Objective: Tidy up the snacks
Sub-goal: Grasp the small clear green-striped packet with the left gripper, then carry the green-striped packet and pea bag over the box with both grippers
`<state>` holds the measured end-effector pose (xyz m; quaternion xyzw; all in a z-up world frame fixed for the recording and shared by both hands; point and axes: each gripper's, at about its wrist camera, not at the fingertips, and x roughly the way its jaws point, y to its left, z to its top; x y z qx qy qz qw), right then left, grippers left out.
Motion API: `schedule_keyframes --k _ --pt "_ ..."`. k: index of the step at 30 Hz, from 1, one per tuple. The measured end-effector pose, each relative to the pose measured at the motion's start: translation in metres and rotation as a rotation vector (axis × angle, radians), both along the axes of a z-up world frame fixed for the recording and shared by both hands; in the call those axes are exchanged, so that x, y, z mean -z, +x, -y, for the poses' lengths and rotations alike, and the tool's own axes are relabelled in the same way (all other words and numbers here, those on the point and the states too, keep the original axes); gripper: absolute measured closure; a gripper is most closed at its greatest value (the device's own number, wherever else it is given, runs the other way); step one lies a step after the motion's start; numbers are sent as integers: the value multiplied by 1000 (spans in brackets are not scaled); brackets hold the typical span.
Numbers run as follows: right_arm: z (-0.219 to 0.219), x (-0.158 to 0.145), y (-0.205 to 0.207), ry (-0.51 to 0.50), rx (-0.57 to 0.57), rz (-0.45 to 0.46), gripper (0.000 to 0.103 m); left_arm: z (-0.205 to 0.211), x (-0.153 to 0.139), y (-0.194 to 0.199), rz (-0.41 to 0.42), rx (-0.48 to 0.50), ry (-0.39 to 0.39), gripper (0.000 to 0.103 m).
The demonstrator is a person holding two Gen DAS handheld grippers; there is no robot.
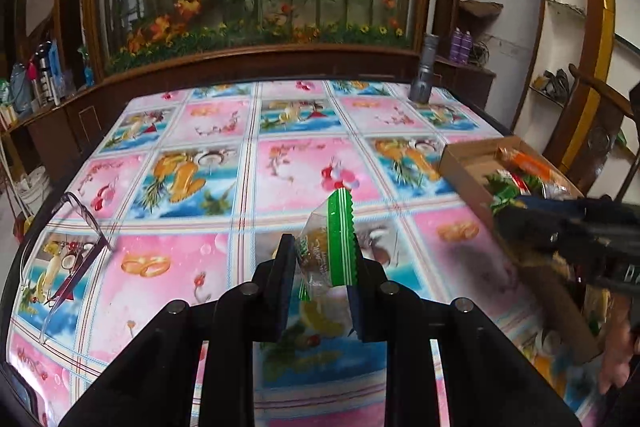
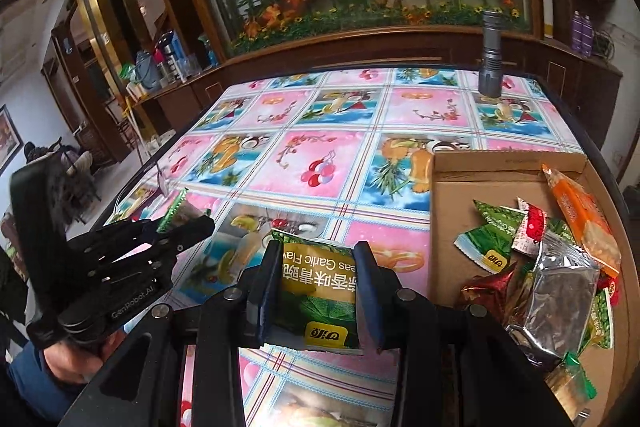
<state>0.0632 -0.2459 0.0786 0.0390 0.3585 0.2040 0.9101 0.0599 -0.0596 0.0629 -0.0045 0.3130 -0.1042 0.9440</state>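
2 black two-finger grippers are in play, each pinching a crinkly snack packet above the glossy plastic tablecloth (image 1: 280, 155) with its pink and blue fruit squares. The left gripper (image 1: 324, 267) has its jaws clamped on a small clear wrapper with a green saw-tooth sealed edge (image 1: 334, 239), the packet standing upright between the pads and off the cloth. Over on the right, the right gripper (image 2: 318, 291) is closed on a flat green and yellow foil packet printed "Garlic Flav" (image 2: 316, 291), held just left of the shallow brown cardboard box (image 2: 504, 167). Inside that box lies a loose heap: a long orange cracker sleeve (image 2: 580, 215), a crumpled silver foil pouch (image 2: 556, 303), another green triangular-looking packet (image 2: 490, 239) and a small red and white wrapper (image 2: 530, 229). At the far edge a grey ribbed metal torch (image 2: 490, 55) stands upright. Thin-framed spectacles (image 1: 76, 247) lie on the cloth at the left.
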Motion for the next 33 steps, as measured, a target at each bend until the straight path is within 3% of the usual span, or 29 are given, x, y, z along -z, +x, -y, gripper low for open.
schedule_keyframes --k 3,8,33 --pt "3 -1 1 11 19 15 64 15 2 2 0 -9 5 80" --pt "7 -3 1 22 30 30 64 37 13 -3 12 14 98 80" --pt "12 -5 2 50 48 41 64 47 5 -21 125 8 183 80"
